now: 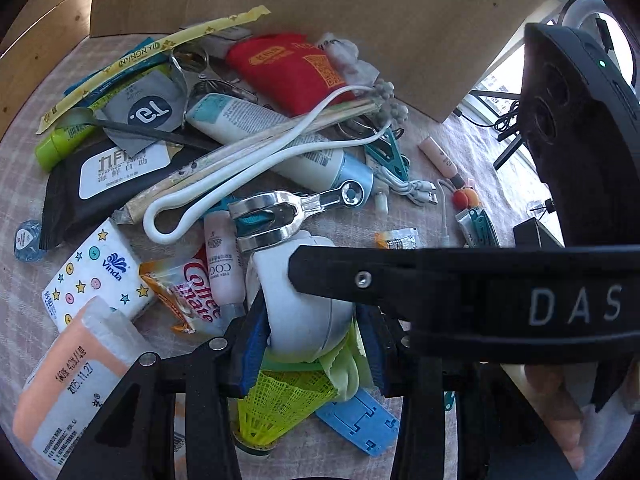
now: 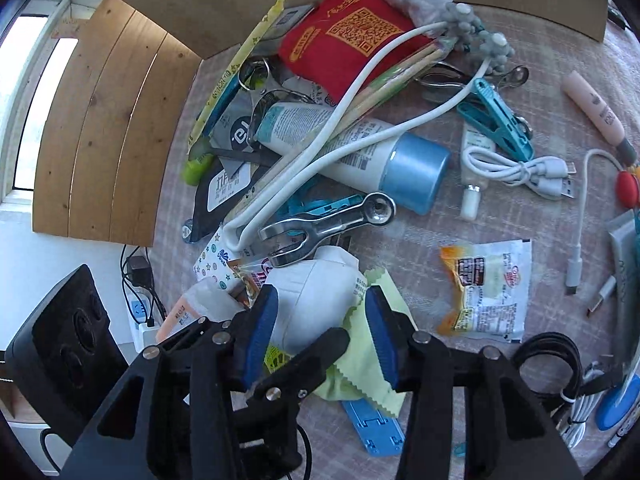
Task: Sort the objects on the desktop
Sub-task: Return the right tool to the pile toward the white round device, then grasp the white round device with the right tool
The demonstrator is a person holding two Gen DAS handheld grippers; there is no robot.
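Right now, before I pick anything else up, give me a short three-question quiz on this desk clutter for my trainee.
1. True or false: the white loop lies across the blue-capped tube.
2. Which of these touches the white packet? A: green cloth. B: USB cable. C: red pouch.
3. What colour is the shuttlecock?
Key: 1 true; 2 A; 3 yellow.

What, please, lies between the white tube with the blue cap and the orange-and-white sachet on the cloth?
Mostly bare pink checked cloth; the right wrist view shows nothing lying between the white tube with the blue cap and the orange-and-white sachet.
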